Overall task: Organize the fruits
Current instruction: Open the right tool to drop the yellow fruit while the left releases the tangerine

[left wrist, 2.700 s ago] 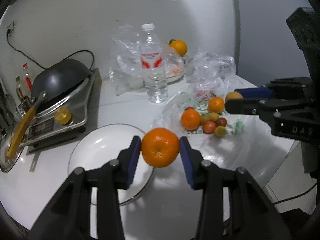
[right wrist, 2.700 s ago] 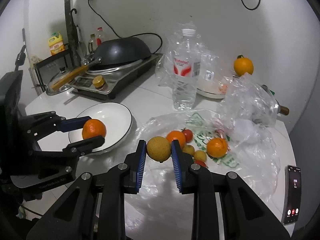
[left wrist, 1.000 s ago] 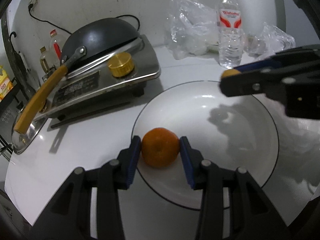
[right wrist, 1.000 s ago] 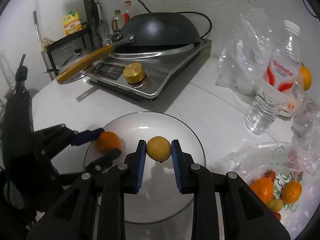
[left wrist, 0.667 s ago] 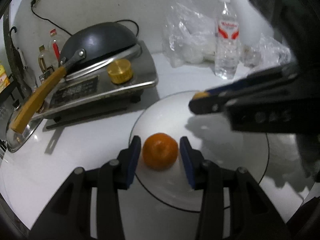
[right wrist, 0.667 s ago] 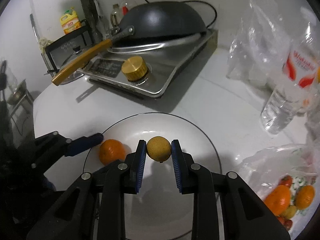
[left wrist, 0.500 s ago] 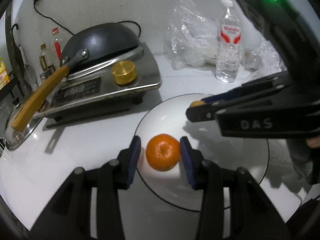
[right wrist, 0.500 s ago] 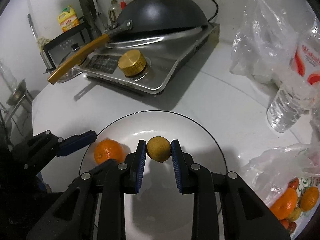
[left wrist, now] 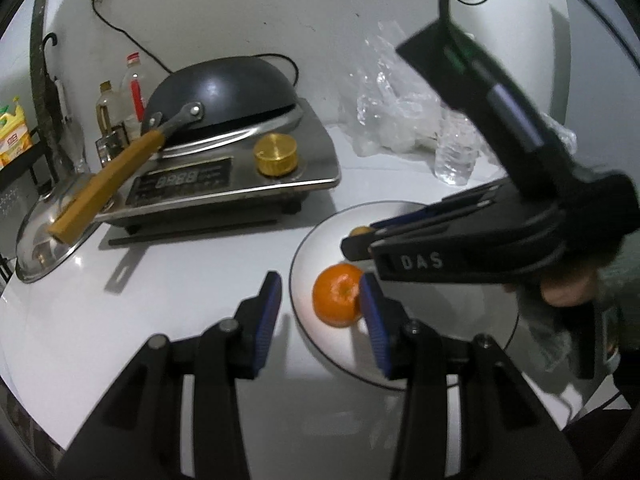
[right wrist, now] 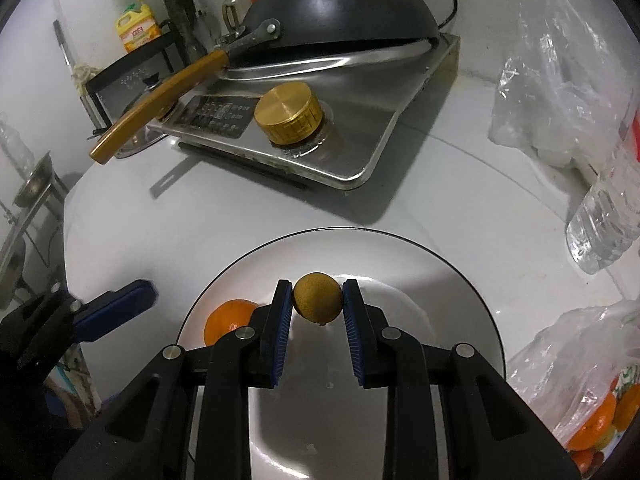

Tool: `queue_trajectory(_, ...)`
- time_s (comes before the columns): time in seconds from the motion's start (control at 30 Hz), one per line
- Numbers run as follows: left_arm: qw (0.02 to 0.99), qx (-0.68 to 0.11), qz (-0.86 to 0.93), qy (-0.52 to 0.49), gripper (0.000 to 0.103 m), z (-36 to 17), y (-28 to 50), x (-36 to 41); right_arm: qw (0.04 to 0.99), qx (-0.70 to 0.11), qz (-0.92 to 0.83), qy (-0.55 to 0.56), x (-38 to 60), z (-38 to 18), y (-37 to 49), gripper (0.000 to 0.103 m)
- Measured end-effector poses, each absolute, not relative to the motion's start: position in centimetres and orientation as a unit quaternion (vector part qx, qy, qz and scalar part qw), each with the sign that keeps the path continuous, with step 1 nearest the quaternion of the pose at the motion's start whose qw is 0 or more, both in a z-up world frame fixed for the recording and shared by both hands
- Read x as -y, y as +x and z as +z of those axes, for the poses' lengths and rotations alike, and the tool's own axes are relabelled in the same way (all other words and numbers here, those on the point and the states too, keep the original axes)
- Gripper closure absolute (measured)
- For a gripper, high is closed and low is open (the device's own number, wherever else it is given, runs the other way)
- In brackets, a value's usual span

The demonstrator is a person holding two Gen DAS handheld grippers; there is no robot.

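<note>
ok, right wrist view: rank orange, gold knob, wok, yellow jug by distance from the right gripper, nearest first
From the right gripper, jaws shut on the brown fruit:
1. orange, just left, on the plate
2. gold knob, ahead on the cooker
3. wok, behind the knob
4. yellow jug, far left on the rack

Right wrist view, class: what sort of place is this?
Probably a small home kitchen: a wok sits on an induction cooker, with oil bottles behind and a plate for fruit.

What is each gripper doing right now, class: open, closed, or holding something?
Left gripper: open, with the orange resting free on the white plate.
Right gripper: closed on the small brownish-yellow fruit above the plate.
</note>
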State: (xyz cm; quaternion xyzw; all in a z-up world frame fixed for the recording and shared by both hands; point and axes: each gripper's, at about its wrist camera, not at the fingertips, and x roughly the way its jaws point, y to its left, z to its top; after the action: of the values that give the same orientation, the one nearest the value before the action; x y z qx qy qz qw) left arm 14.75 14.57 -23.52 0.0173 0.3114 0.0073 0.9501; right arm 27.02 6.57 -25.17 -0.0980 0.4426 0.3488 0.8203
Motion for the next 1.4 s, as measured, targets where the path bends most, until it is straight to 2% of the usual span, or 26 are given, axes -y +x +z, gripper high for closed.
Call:
queue_trajectory(0.27, 0.949, -0.316, 0.014, 0.010, 0.061, -23.6, 13.5, -15.2, 0.824, -0.442, 0.342, -0.090, -6.3, -25.0, 26.9, 0.075)
queue_trajectory(0.4, 0.949, -0.314, 0.017, 0.012, 0.061, -23.4, 13.2, -15.0, 0.828, -0.436, 0.342, -0.088, -6.0, -24.3, 26.4, 0.068)
queue_trajectory(1.13, 0.947, -0.321, 0.008, 0.021, 0.061, -21.5, 11.3, -9.2, 0.866, -0.385, 0.307, -0.086, 1.9, -20.4, 21.3, 0.067)
queue_trajectory(1.17, 0.945, -0.325, 0.010, 0.019, 0.060, -21.5, 11.3, -9.0, 0.868, -0.384, 0.305, -0.085, 2.5, -20.3, 21.1, 0.067)
queue_trajectory(1.23, 0.945, -0.326, 0.011, 0.011, 0.049, -21.5, 11.3, -8.6, 0.871, -0.381, 0.299, -0.082, 3.6, -20.1, 20.6, 0.067)
queue_trajectory(1.4, 0.946, -0.325, 0.008, 0.007, 0.048, -21.1, 11.0, -7.2, 0.879, -0.375, 0.284, -0.077, 6.4, -19.7, 19.4, 0.067)
